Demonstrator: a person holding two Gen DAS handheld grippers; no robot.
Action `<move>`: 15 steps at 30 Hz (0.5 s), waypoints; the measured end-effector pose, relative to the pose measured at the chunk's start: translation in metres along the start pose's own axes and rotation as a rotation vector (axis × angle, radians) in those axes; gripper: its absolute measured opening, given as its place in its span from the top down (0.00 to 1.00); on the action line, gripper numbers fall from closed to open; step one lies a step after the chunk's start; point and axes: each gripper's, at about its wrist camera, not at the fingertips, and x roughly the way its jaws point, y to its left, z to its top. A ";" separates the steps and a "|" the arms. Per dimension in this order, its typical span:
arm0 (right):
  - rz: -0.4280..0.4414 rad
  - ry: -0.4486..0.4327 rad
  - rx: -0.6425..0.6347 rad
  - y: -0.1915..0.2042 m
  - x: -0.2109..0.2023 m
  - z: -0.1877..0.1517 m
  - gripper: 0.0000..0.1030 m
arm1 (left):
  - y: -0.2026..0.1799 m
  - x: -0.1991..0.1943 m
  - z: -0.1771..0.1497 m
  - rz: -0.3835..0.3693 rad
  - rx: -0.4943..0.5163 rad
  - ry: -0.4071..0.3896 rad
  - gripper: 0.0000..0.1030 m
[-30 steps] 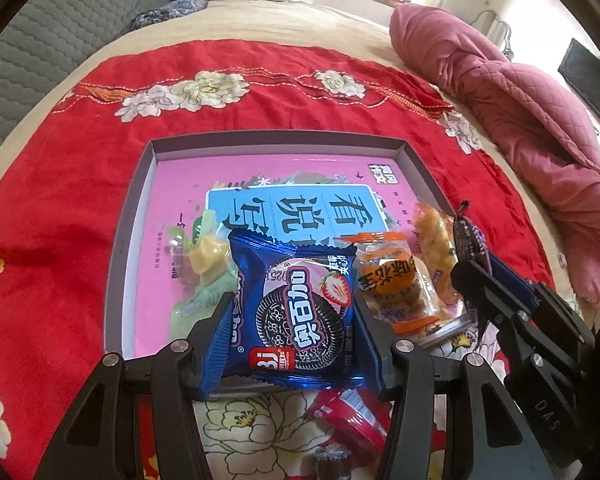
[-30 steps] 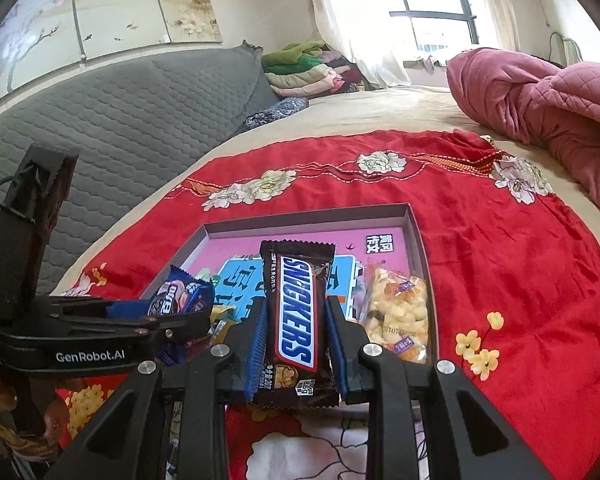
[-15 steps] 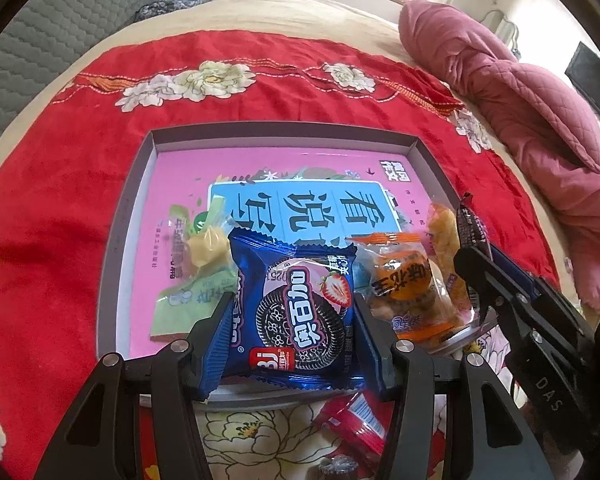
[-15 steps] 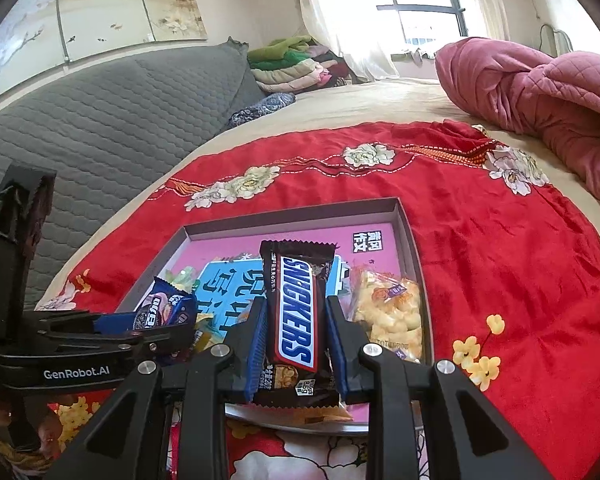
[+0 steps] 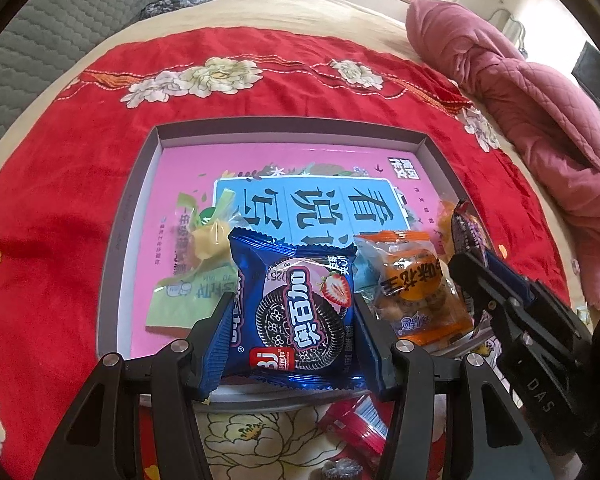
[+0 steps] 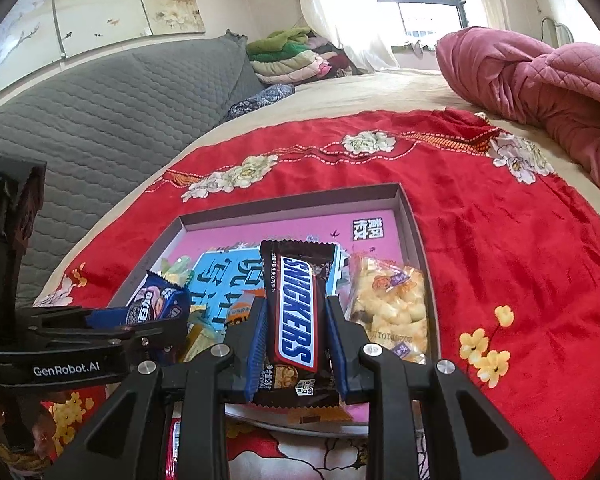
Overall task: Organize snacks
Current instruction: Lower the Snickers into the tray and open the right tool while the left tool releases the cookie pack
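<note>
My left gripper (image 5: 294, 314) is shut on a blue Oreo packet (image 5: 296, 304) and holds it over the near edge of the grey tray (image 5: 284, 128). My right gripper (image 6: 296, 324) is shut on a Snickers bar (image 6: 296, 312) over the tray's near edge (image 6: 414, 220). The tray has a pink floor with a blue label. In it lie a yellow-green candy bag (image 5: 202, 248), an orange snack packet (image 5: 414, 280) and a bag of pale puffed pieces (image 6: 392, 304). The left gripper also shows in the right wrist view (image 6: 152, 320), the right gripper in the left wrist view (image 5: 476, 268).
The tray sits on a red flowered cloth (image 5: 80, 152) on a bed. A red packet (image 5: 360, 424) and a small wrapped sweet (image 5: 342, 468) lie on the cloth just before the tray. A pink quilt (image 6: 540, 80) is at the right, a grey headboard (image 6: 112, 108) at the left.
Both grippers have moved forward a little over the tray, each still holding its snack. The tray's contents have not moved.
</note>
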 end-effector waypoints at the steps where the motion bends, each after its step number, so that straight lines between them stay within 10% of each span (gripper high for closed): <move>1: -0.001 0.001 -0.001 0.000 0.001 0.000 0.72 | 0.000 0.000 0.000 0.001 0.000 0.000 0.45; 15: -0.032 0.006 -0.027 0.003 0.003 -0.004 0.72 | 0.001 0.001 -0.001 0.003 -0.002 0.004 0.45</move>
